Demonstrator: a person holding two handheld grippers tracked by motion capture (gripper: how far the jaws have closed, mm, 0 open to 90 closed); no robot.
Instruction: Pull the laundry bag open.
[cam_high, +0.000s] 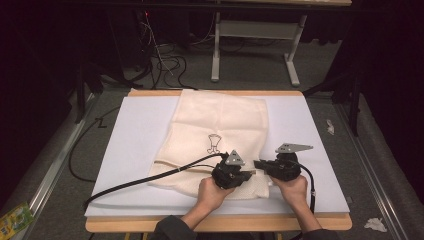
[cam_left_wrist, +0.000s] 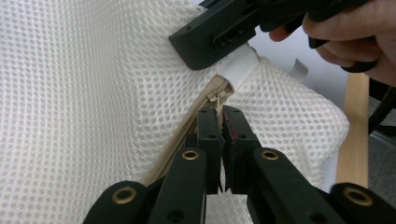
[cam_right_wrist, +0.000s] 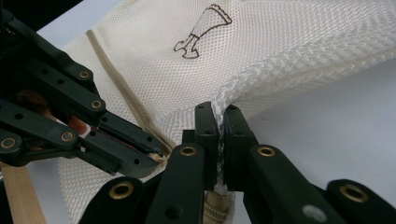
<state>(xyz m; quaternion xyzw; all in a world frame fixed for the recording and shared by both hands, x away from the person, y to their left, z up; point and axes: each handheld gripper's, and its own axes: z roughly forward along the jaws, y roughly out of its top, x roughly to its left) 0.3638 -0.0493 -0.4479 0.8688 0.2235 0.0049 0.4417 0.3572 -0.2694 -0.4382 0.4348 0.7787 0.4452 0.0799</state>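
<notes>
On table, mesh bag (cam_high: 215, 135) lengthwise away

A mesh laundry bag (cam_high: 215, 135) lies on the table (cam_high: 135, 135), stretching from the centre toward twelve o'clock. My left gripper (cam_high: 248, 175) sits on its near edge at about six o'clock, with my right gripper (cam_high: 258, 164) just beside it toward three o'clock, tips facing each other. The zipper (cam_right_wrist: 123, 93) runs along the bag's near edge toward nine o'clock, behind my left hand (cam_high: 210, 192)
</notes>
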